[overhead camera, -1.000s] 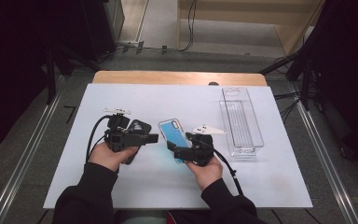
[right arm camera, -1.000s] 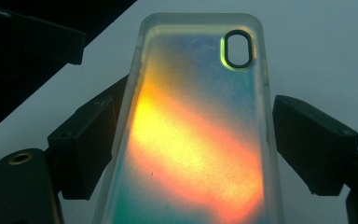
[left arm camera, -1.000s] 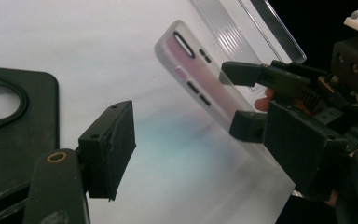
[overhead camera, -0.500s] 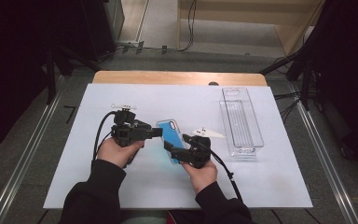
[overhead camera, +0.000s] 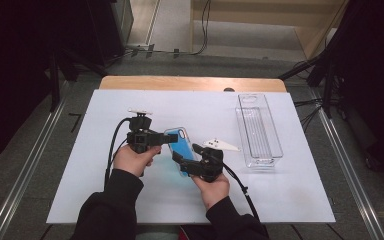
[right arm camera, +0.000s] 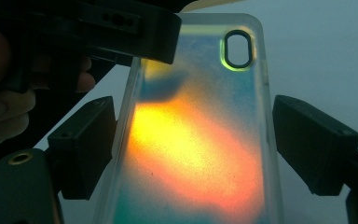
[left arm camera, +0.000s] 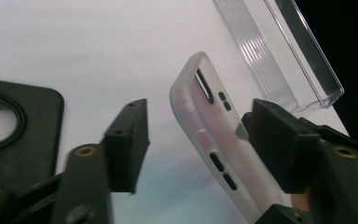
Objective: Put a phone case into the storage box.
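A translucent phone case (overhead camera: 179,145), blue in the high view, is tilted up off the white table. My right gripper (overhead camera: 185,152) is shut across the width of its lower part. In the right gripper view the case (right arm camera: 196,140) glows orange and teal, with a jaw against each long edge of my right gripper (right arm camera: 193,135). My left gripper (overhead camera: 172,138) comes in from the left, open. In the left gripper view the case (left arm camera: 214,130) stands edge-on between its jaws (left arm camera: 198,126), close to the right-hand one.
A clear, ribbed plastic tray (overhead camera: 275,150) lies at the right of the white board (overhead camera: 280,200), also seen as the tray (left arm camera: 284,56). A flat black piece with an oval cutout (left arm camera: 23,126) lies on the table beside my left gripper. Cables trail back from both grippers.
My left gripper has slid right until its open jaws reach the case's upper end. The right gripper has kept its hold and shifted slightly left.
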The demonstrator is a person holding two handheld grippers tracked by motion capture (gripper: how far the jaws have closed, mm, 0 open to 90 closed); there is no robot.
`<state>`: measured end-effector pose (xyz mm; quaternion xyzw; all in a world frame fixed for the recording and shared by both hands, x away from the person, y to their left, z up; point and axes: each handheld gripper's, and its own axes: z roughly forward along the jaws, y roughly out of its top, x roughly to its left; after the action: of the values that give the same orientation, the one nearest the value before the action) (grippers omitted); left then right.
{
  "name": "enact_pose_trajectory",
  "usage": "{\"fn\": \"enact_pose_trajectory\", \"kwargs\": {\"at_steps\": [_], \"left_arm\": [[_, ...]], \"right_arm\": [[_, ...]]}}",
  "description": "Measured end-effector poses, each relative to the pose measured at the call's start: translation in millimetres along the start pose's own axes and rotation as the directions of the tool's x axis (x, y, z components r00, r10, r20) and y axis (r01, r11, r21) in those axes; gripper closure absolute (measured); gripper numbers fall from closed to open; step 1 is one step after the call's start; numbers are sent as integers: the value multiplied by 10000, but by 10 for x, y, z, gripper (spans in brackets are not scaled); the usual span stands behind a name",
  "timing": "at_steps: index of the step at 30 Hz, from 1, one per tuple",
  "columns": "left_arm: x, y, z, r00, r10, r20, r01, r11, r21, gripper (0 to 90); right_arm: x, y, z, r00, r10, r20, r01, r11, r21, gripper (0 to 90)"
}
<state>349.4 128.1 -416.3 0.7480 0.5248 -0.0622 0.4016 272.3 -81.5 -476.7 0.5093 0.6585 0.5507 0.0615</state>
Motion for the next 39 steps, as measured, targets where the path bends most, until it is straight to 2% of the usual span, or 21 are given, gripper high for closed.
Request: {"fn": "enact_pose_trajectory", "kwargs": {"at_steps": [4,8,10,12,17,19,24,26,30,31,34,39], "left_arm": [[15,-1,26,9990,-300,340,299,9995,52,492],[14,-3,28,9967,-481,657,483,9988,-12,638],[28,-5,31,9957,-625,688,624,9980,40,715],[46,-6,29,9933,-776,856,774,9970,64,730],[32,-8,10,9905,-793,1126,805,9967,-59,774],[27,-6,1,9870,-844,1369,851,9964,7,789],[-11,-14,-54,9853,-727,1544,776,9966,-261,805],[-8,-9,-59,9815,-814,1736,872,9958,-262,806],[-21,-9,-87,9821,-741,1733,821,9958,-398,806],[-22,-7,-98,9830,-677,1706,767,9960,-466,806],[-31,-4,-130,9858,-510,1599,619,9960,-637,805],[-49,-8,-168,9913,-132,1308,254,9954,-926,804]], "right_arm": [[15,-5,0,9999,-43,-101,42,9999,-92,145],[31,-10,9,9997,-81,-246,76,9997,-222,145],[28,-10,14,9996,-111,-278,102,9995,-299,145],[22,-13,22,9994,-166,-311,156,9994,-308,145],[30,-27,47,9988,-434,-243,427,9987,-266,144],[39,-28,53,9985,-514,-186,509,9984,-258,144],[66,0,37,9929,-1190,-62,1188,9925,-288,140],[63,21,22,9909,-1341,-102,1337,9904,-344,134],[55,101,23,9865,-1635,-104,1638,9859,342,0],[55,122,26,9862,-1657,-42,1657,9848,522,0],[29,177,16,9845,-1713,-380,1740,9809,871,0],[0,225,-28,9773,-2107,-210,2115,9665,1453,0]]}}
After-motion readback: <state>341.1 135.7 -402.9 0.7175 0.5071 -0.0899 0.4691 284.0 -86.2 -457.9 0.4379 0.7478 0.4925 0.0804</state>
